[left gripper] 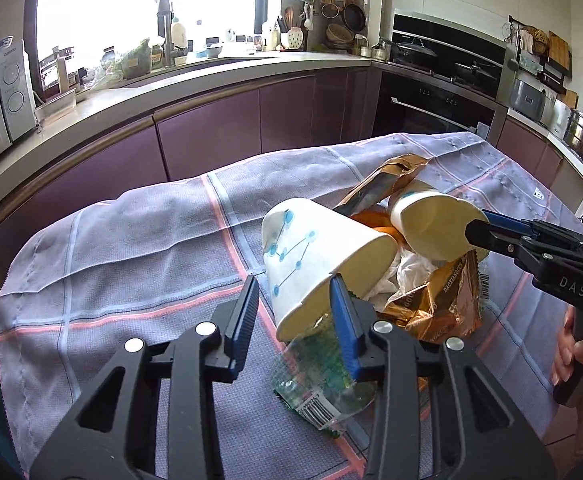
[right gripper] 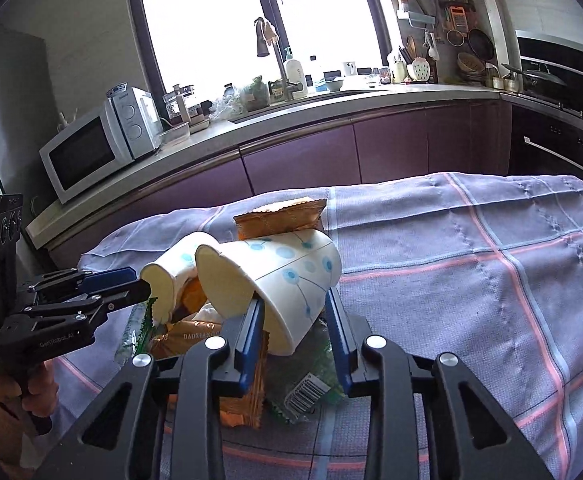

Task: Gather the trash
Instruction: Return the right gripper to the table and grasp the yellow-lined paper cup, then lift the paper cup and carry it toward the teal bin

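Observation:
Two white paper cups with blue dots lie tilted over a trash pile on a checked cloth. My left gripper is shut on the near cup, its fingers on the cup's wall near the rim. My right gripper is shut on the other cup, seen also in the left wrist view. Below lie a gold snack wrapper, crumpled white tissue, a clear green-printed wrapper with a barcode and a brown packet.
The cloth covers a table with kitchen counters behind. A microwave, a sink tap and an oven line the counter. The other hand's gripper body shows in each view.

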### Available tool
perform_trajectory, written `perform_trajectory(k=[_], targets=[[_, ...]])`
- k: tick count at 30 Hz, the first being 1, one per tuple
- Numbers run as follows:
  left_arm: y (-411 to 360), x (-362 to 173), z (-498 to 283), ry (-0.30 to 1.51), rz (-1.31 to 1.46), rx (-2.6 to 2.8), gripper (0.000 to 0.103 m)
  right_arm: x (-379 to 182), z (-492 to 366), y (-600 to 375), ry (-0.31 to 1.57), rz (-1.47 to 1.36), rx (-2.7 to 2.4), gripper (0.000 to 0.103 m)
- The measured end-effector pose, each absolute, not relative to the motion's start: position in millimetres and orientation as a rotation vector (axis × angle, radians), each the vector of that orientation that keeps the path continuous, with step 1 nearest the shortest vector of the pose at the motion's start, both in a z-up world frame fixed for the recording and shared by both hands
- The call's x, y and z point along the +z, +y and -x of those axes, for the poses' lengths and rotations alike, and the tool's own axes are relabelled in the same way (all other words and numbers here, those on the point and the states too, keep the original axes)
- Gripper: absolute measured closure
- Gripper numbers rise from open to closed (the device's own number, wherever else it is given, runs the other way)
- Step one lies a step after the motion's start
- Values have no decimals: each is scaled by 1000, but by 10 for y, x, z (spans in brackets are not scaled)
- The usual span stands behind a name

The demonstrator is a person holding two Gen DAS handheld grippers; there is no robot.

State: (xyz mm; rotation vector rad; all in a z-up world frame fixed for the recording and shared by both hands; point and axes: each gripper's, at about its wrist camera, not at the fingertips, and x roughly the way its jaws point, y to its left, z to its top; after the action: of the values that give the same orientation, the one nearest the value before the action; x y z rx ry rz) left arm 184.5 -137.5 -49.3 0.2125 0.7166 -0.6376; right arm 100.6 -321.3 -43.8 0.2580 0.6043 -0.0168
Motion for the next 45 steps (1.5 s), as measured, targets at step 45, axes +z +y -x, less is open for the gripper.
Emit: perform_trajectory(k=[45], targets=[[164,156,-1093,511,-43,-518,99,39,-717,-2482,481,-296,278,101]])
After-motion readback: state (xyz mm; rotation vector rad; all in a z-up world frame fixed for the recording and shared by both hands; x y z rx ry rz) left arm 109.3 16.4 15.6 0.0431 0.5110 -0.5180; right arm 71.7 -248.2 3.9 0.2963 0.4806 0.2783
